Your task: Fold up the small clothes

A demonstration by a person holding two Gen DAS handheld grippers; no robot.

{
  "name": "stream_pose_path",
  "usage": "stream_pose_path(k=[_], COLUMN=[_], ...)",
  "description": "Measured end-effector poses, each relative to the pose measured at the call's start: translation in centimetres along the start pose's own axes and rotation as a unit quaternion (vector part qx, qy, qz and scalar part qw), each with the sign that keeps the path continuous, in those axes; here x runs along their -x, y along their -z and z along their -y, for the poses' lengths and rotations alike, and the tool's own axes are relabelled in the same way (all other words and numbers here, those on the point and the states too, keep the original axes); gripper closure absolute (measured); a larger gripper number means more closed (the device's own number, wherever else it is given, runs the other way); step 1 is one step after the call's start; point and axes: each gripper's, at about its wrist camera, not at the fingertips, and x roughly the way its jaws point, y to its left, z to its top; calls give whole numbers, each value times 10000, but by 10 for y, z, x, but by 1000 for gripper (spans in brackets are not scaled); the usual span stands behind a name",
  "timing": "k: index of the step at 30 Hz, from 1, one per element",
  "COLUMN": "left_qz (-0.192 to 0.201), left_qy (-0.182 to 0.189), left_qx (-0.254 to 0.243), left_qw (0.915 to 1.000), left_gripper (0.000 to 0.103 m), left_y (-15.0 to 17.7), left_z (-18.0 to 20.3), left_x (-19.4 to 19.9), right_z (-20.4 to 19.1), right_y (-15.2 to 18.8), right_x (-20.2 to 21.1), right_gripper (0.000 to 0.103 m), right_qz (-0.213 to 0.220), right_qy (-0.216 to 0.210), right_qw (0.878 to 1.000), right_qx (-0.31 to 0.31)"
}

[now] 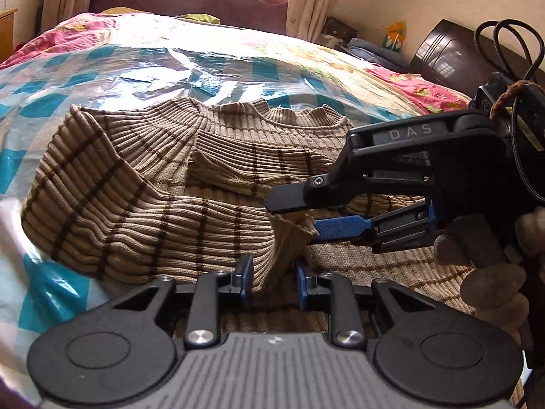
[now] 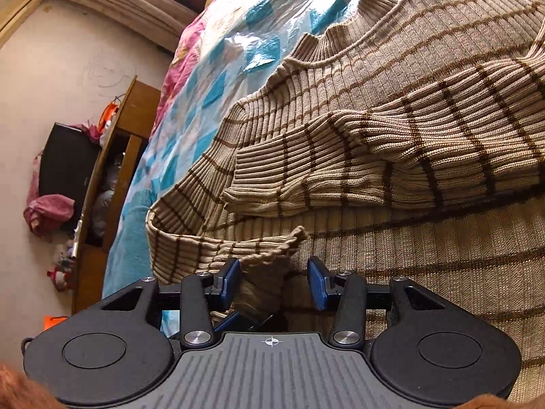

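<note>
Left wrist view: the sweater (image 1: 163, 184) lies on a bed (image 1: 51, 95) covered with a blue-checked plastic sheet, neck toward the far side, both sleeves folded across the chest.
Left gripper (image 1: 274, 277): jaws slightly spread; the cuff (image 1: 289, 235) of the near sleeve stands between the pads, which do not look to be pressing on it.
Right gripper (image 1: 299, 214): comes in from the right in a gloved hand (image 1: 490, 266), jaws apart, tips at that same cuff with cloth between them, no clear pinch.
Right wrist view: right gripper (image 2: 274, 281) seen from behind, pads well spread, the cuff (image 2: 272, 248) hanging loose between them and touching neither firmly.
Key relation: the near sleeve runs left to right across the body, its long axis crossing both grippers' lines; its free end sits just ahead of both tools, about equally near.
Only in left view: the other gripper from the side, so the gap between its fingers is plain.
Only in right view: the second sleeve (image 2: 391, 163) lying flat above the first, and the neck (image 2: 340, 44) beyond.
Judgement: the sleeve looks laid down and let go; folding the body comes next.
</note>
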Motion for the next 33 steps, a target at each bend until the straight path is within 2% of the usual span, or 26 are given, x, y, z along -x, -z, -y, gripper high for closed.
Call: stream_pose_path(k=[4, 6, 8, 9, 12, 15, 17, 19, 22, 25, 30, 33], left_qz=[-32, -19, 6, 37, 269, 589, 805, 970, 1043, 945, 341, 165], left_qy=[131, 119, 95, 78, 30, 66, 56, 72, -11, -89, -462, -569], left_qx=[153, 164, 166, 171, 222, 289, 298, 243, 44, -42, -119, -271], left_qw=[9998, 9998, 9998, 9998, 9994, 9978, 9963, 9950, 9945, 9955, 9983, 9979], left_gripper=[73, 73, 73, 73, 72, 70, 62, 60, 55, 54, 54, 54], left_y=[1, 0, 0, 0, -7, -17, -25, -36, -50, -61, -60, -53], left_z=[-4, -4, -4, -4, -5, -5, -5, -2, 5, 8, 5, 7], left_x=[2, 3, 5, 7, 20, 37, 45, 47, 36, 10, -46, -59], right_z=[-8, -13, -18, -20, -26, -42, -52, -55, -39, -3, 66, 85], right_y=[-3, -2, 1, 2, -2, -18, -32, -43, -61, -71, -76, -72], right_x=[-2, -10, -20, -23, -20, 7, 38, 64, 96, 110, 99, 91], right_gripper=[57, 58, 77, 90, 96, 96, 96, 97, 97, 97, 97, 97], right_qz=[-32, -112, -193, -218, -192, 205, 610, 957, 1264, 1349, 1108, 1091], right_qy=[121, 361, 663, 780, 774, 589, 410, 400, 520, 1004, 1682, 1721], right_qw=[9998, 9989, 9964, 9952, 9944, 9929, 9897, 9855, 9832, 9814, 9792, 9789], right_qx=[129, 262, 492, 546, 688, 1018, 1232, 1343, 1212, 923, 264, 140])
